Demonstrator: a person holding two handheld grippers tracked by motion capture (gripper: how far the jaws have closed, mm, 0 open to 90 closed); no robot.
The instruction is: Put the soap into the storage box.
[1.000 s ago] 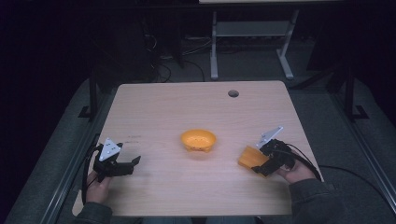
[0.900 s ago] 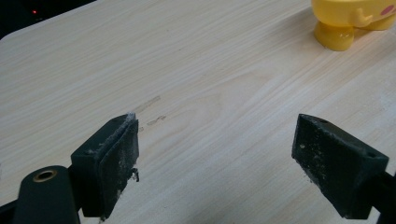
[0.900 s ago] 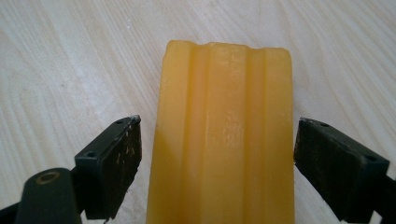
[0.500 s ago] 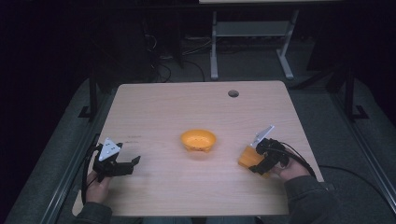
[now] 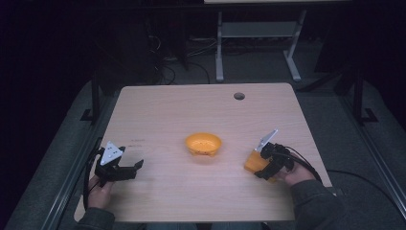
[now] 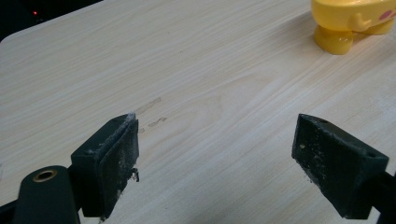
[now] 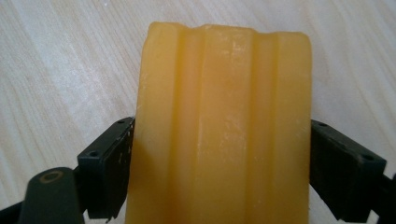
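- The right gripper (image 5: 265, 166) is clamped across an orange ribbed block (image 7: 224, 126), jaws on its two long sides, low over the table's (image 5: 191, 105) near right edge.
- The block looks stiff, light and smooth, perhaps slippery; its flat sides suit gripping.
- The left gripper (image 6: 219, 154) stands apart, holding nothing.
- The orange bowl (image 5: 203, 143) sits mid-table.

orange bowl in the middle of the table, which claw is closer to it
Right. The right claw, shut on an orange block, sits just right of the orange bowl. The left claw, open and empty, is farther off to the bowl's left.
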